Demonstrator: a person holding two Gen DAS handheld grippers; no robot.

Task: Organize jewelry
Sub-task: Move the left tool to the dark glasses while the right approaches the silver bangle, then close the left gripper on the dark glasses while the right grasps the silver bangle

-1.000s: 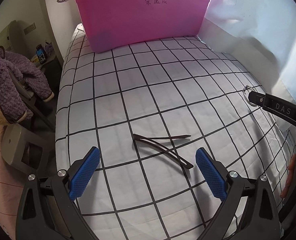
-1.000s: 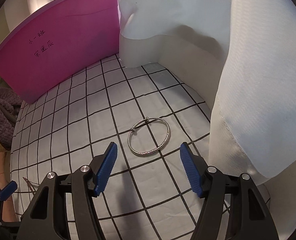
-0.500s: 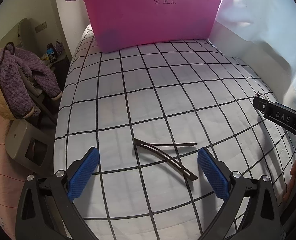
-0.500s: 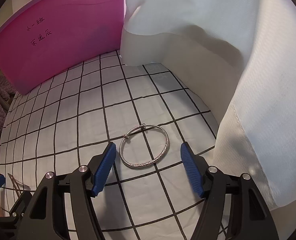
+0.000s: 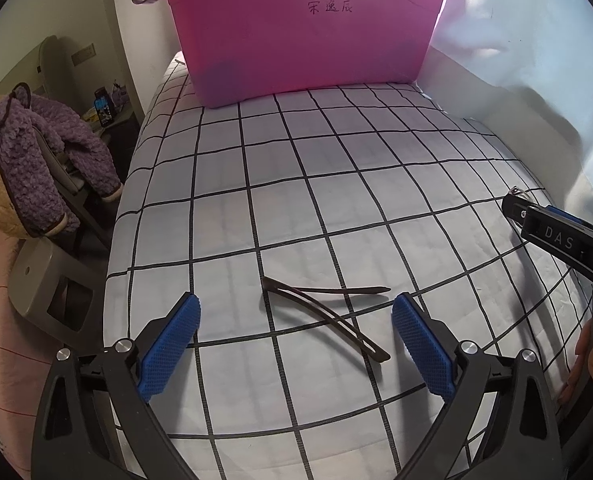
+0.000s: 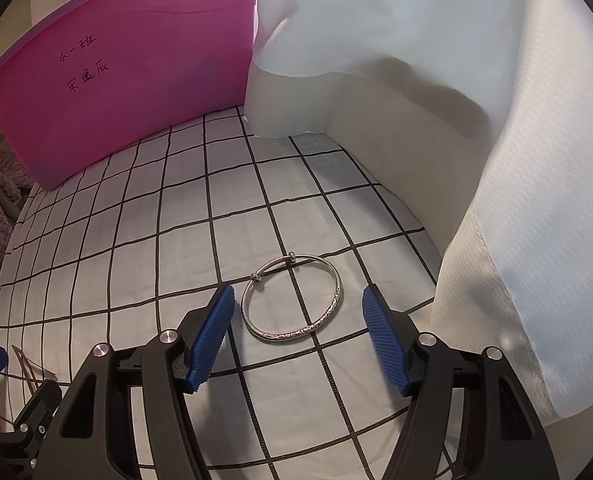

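i'm seeing a purple fleece jacket (image 5: 36, 160) hanging over a chair at far left, off the bed. the grid-pattern sheet (image 5: 296, 184) is covering the bed, and a pink plastic bin (image 5: 304, 28) with handwritten characters is sitting at its far end. my left gripper (image 5: 296, 340) is hovering with its jaws standing wide apart, gripping nothing. a dark v-shaped hairpin (image 5: 328, 312) is lying flat on the sheet between and just ahead of the blue pads (image 5: 168, 344), touching neither. further right in the same view, the tip of my right gripper (image 5: 536, 220) is poking in, with a sliver of the silver bangle (image 5: 516, 191) showing just past it, and a hand (image 5: 592, 364) is at the edge.

on the right wrist view, the right gripper (image 6: 298, 336) is hanging with its fingers spread too, nothing clamped. the silver bangle (image 6: 292, 296) is lying flat on the sheet (image 6: 136, 240) between the pads, slightly ahead of them; i can't tell whether the left pad is touching it. a white fabric (image 6: 516, 160) is draping down at the right, near the bangle. the pink bin (image 6: 136, 64) is standing at back left.
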